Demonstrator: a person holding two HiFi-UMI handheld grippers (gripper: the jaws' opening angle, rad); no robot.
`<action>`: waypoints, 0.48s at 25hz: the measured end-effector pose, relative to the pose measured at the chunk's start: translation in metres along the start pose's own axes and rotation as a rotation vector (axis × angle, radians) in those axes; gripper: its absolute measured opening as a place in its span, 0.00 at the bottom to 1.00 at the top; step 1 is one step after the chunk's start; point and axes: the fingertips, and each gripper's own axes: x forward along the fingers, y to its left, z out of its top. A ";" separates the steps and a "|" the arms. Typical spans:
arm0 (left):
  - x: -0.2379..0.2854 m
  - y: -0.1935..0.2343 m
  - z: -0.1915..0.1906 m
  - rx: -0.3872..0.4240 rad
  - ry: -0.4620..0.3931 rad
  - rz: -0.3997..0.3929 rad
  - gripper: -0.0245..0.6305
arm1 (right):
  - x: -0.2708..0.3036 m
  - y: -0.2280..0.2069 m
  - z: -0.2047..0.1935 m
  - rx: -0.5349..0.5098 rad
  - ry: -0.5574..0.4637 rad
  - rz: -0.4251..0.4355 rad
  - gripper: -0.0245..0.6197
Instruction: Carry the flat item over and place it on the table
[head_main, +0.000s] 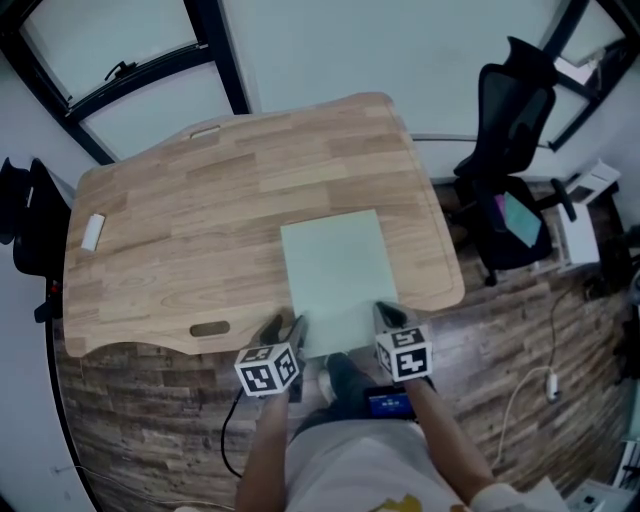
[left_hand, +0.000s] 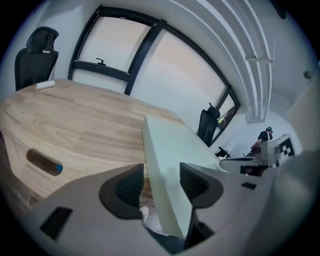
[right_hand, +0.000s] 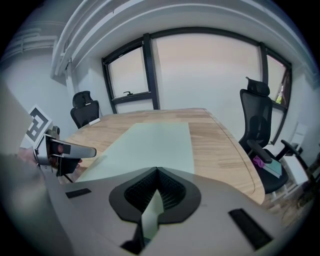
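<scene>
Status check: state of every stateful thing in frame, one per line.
pale green sheet: lying on the table, near edge overhanging
left gripper: open, sheet between the jaws, not clamped
right gripper: shut on the sheet's near edge
office chair: empty
window: looks shut

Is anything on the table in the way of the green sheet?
Nothing visible does. The green sheet lies on the table; the small white object sits far off near its left edge.

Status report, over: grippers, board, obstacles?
Right gripper shut on board edge. Left gripper open, board between jaws. Board lies on table. White object far left, no obstacle.
</scene>
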 end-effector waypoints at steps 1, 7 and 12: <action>-0.002 0.001 0.003 0.028 -0.010 0.018 0.38 | -0.002 0.002 0.001 0.010 -0.009 0.007 0.03; -0.011 0.002 0.028 0.136 -0.088 0.116 0.04 | -0.020 0.008 0.026 0.054 -0.137 0.026 0.03; -0.023 -0.008 0.040 0.126 -0.162 0.080 0.04 | -0.043 0.021 0.052 0.019 -0.252 0.033 0.03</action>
